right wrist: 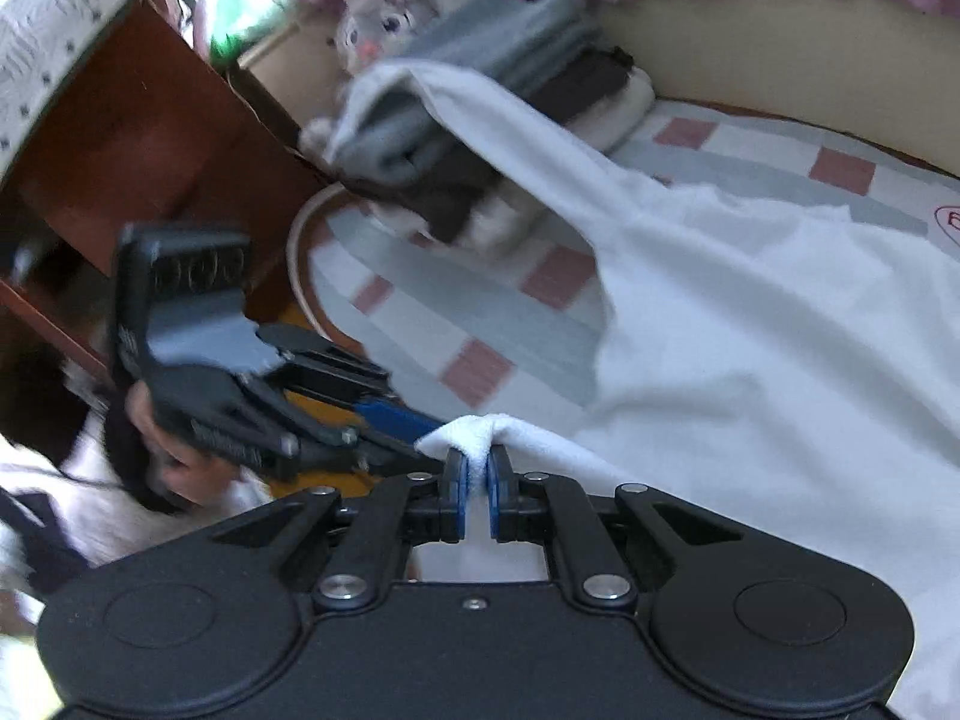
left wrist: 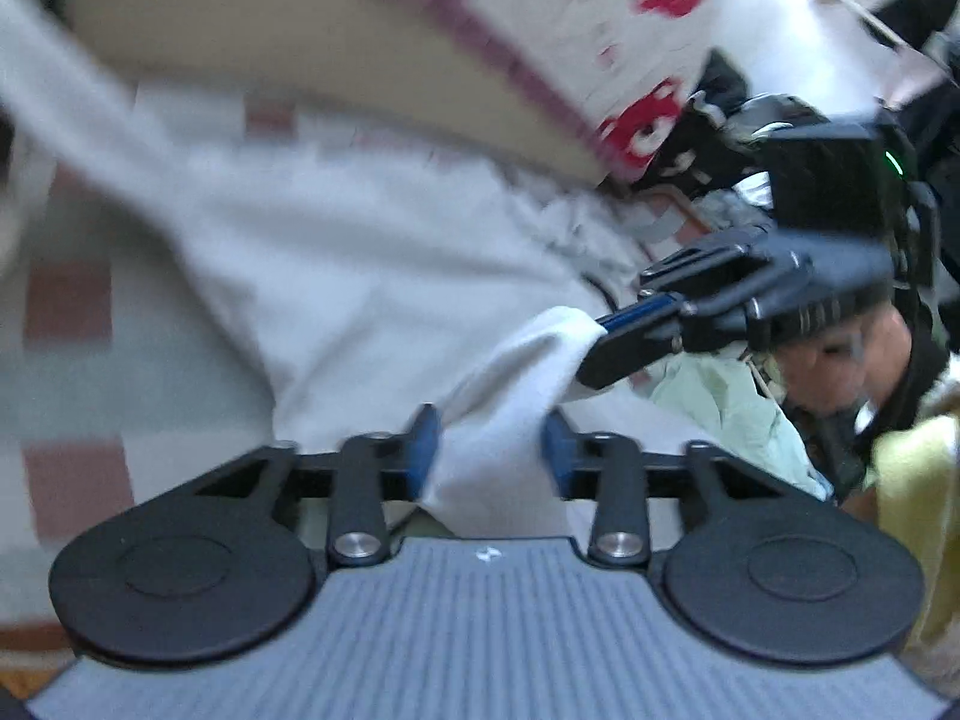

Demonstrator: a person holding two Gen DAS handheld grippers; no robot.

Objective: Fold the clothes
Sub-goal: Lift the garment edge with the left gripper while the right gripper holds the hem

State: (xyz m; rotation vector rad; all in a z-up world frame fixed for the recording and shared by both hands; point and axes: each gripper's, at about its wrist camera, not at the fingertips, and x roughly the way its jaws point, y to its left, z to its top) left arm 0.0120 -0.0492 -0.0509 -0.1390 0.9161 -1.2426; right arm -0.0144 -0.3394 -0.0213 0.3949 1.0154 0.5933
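- Right gripper [right wrist: 477, 474] pinches a soft white garment [right wrist: 750, 330] (smooth, rumpled).
- Left gripper [left wrist: 489, 450]: jaws apart around a bunched fold, grip unclear.
- Checked bedsheet [right wrist: 480, 312] beneath.

Looked close and downward from each wrist along the fingers. Left view faced right, toward the black right gripper [left wrist: 591, 354]; right view faced left. Shared: crumpled white cloth garment [left wrist: 372, 276] [right wrist: 750, 330] and pink-and-grey checked bedsheet [left wrist: 66, 300] [right wrist: 480, 324].
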